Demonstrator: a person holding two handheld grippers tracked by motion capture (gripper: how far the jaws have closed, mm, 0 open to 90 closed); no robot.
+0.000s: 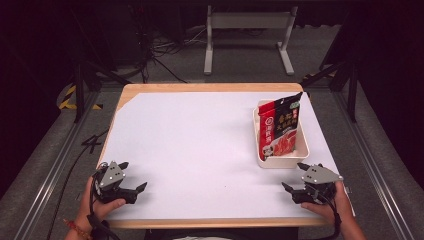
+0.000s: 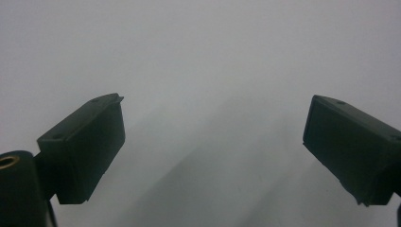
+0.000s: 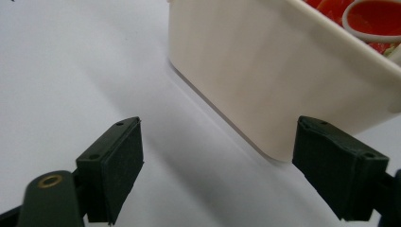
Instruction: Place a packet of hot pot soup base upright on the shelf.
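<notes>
Where the high view looks down on the table (image 1: 200, 150), the red packet (image 1: 280, 129) stands tilted in the cream tub (image 1: 301, 150) at the far right of the white surface, its long axis running away from the person. The right gripper (image 1: 296, 176) rests just below the tub's near end, jaws apart, with only a short gap to the tub. The left gripper (image 1: 132, 176) rests at the near left corner, jaws also apart, well apart from the tub; the right hand is therefore clearly the nearer one. In the left gripper view, the left gripper (image 2: 213, 142) has both black jaws spread wide over bare white surface, with nothing between them. In the right gripper view, the right gripper (image 3: 217, 165) has its jaws spread, and the tub (image 3: 265, 80) lies ahead and toward the right jaw, its near corner just beyond the jaw tips. The packet (image 3: 373, 14) is visible above the tub's rim. A reach would likely go forward and upward over that rim.
</notes>
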